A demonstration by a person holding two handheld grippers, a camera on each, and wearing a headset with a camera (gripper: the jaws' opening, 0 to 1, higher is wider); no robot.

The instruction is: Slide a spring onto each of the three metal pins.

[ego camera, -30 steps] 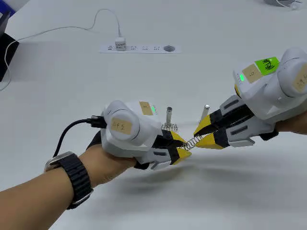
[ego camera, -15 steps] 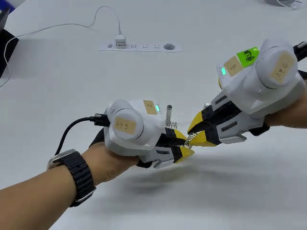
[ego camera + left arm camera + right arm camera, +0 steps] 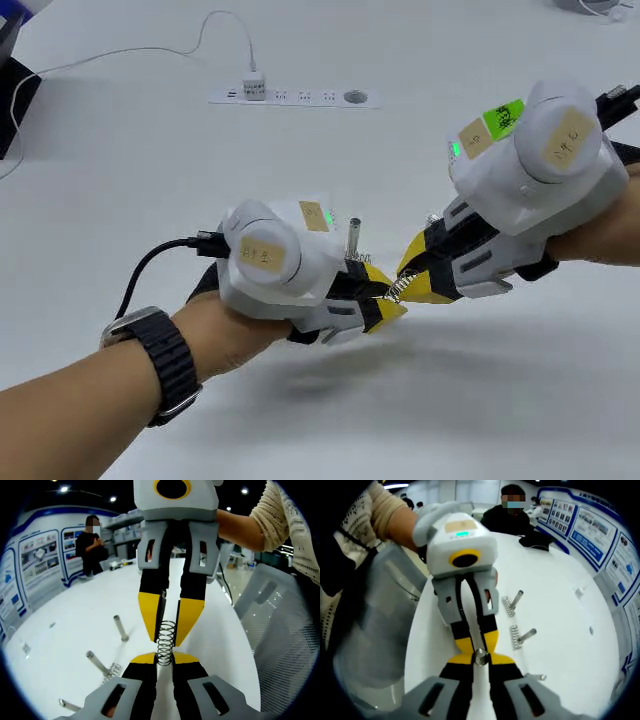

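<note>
**Spring pinched at both ends, one pin bare**

One small coiled steel-wire spring (image 3: 165,641) is held in the air over the white table (image 3: 300,410), between the two grippers and just beside the pins. Jaws of left gripper (image 3: 383,303): narrow, pinched on one end. Jaws of right gripper (image 3: 412,283): narrow, pinched on the other end.

Handling (judged): v. light, bendy, slick wire. It is likely to buckle or flick out if squeezed hard or pushed endwise. Best taken by the side wall nr one end, w/ bore left open for the pin top.

In left gripper view the far upright metal pin (image 3: 119,628) is seen bare. The middle pin (image 3: 96,662) has a second spring (image 3: 113,669) at its base; around or beside cannot be told.

Room: table open all round. Pins stand close together, so they may be knocked by the bulky gripper bodies. White power strip (image 3: 295,98) well apart.
</note>
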